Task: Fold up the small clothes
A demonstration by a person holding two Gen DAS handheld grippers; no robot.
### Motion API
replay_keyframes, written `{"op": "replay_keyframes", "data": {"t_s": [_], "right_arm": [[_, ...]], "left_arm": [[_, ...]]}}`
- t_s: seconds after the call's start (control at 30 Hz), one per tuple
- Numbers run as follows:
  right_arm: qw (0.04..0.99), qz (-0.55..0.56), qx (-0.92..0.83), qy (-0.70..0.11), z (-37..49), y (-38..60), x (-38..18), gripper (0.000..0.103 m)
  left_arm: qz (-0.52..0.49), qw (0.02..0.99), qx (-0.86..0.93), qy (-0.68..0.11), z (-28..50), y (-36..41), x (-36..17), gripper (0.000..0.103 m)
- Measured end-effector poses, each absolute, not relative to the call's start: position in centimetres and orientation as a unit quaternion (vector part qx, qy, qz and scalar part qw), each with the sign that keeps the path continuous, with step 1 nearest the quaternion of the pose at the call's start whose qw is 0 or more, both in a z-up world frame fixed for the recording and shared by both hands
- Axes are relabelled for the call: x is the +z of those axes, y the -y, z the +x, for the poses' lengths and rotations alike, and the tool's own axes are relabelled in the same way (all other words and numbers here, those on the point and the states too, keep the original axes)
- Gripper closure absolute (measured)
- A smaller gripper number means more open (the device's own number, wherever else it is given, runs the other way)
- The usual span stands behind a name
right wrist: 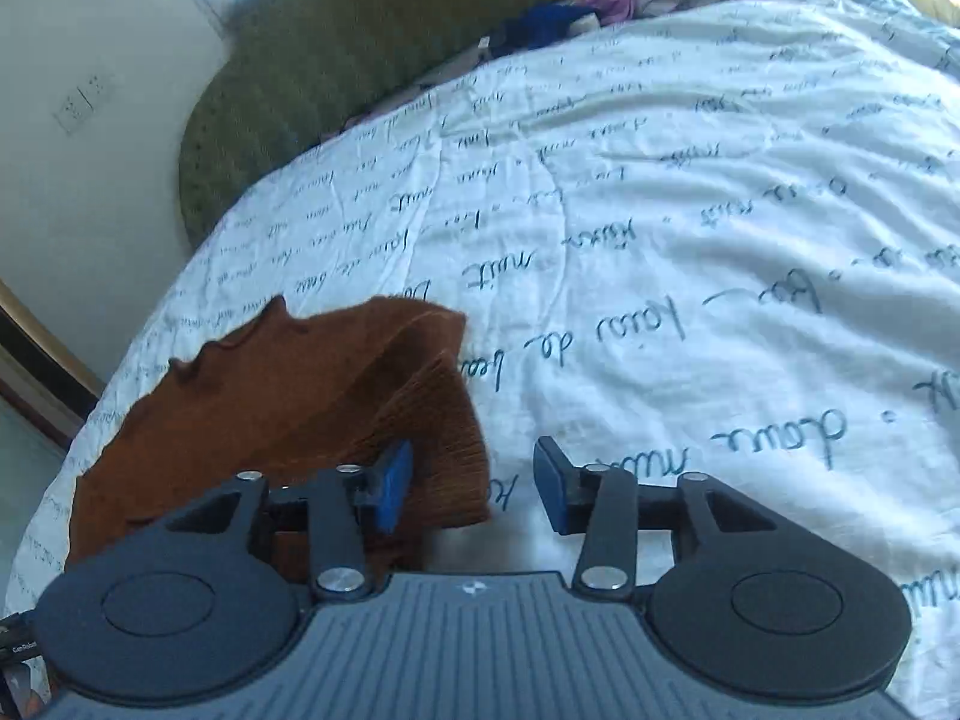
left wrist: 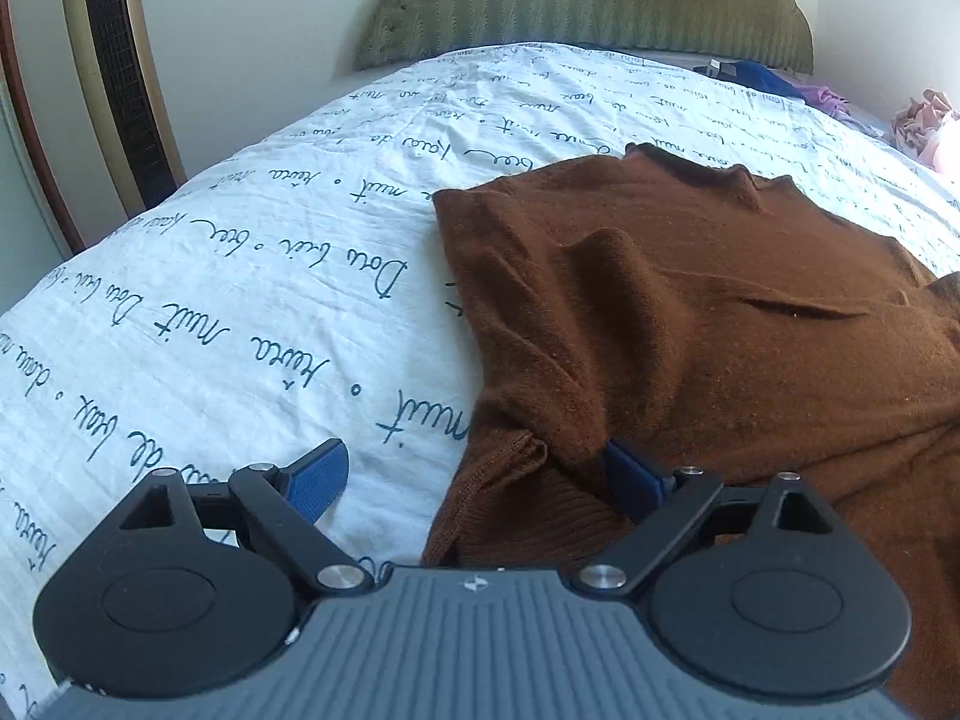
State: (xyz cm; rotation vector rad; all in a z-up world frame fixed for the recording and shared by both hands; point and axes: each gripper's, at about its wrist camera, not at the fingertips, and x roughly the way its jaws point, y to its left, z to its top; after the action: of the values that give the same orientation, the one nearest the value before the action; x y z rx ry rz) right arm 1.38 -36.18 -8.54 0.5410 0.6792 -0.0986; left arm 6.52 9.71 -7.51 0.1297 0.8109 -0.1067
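Observation:
A brown knit garment (left wrist: 690,312) lies rumpled on a white bedspread (left wrist: 240,276) printed with dark script. My left gripper (left wrist: 474,480) stands wide open at the garment's near left edge. Its left pad hangs over bare bedspread, and its right pad is partly tucked behind a fold of the ribbed hem. In the right wrist view the same brown garment (right wrist: 288,396) fills the lower left. My right gripper (right wrist: 471,489) is open, and a ribbed corner of the cloth lies loose between its pads, close to the left one. Neither pad presses on it.
A green padded headboard (left wrist: 588,6) stands at the far end of the bed. A gold tower fan (left wrist: 114,72) stands by the wall on the left. Blue clothing (left wrist: 750,75) and pink clothing (left wrist: 924,120) are piled near the headboard. White bedspread (right wrist: 690,300) stretches to the right.

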Motion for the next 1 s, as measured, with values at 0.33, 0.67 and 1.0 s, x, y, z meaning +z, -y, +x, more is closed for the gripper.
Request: {"op": "replay_keyframes", "data": {"t_s": [0.33, 0.67, 1.0], "right_arm": [[0.906, 0.248, -0.026, -0.342, 4.0, 36.9, -8.1, 0.059], [0.919, 0.218, -0.003, -0.329, 3.6, 34.9, -8.1, 0.075], [0.939, 0.176, 0.014, -0.296, 3.1, 33.1, -5.5, 0.094]], "left_arm": [[0.043, 0.93, -0.053, -0.362, 9.5, -12.1, -0.8, 0.025], [0.02, 0.88, -0.067, -0.469, 16.8, -10.4, -6.2, 0.059], [0.029, 0.891, -0.035, -0.452, 16.4, -11.5, -5.7, 0.097]]}}
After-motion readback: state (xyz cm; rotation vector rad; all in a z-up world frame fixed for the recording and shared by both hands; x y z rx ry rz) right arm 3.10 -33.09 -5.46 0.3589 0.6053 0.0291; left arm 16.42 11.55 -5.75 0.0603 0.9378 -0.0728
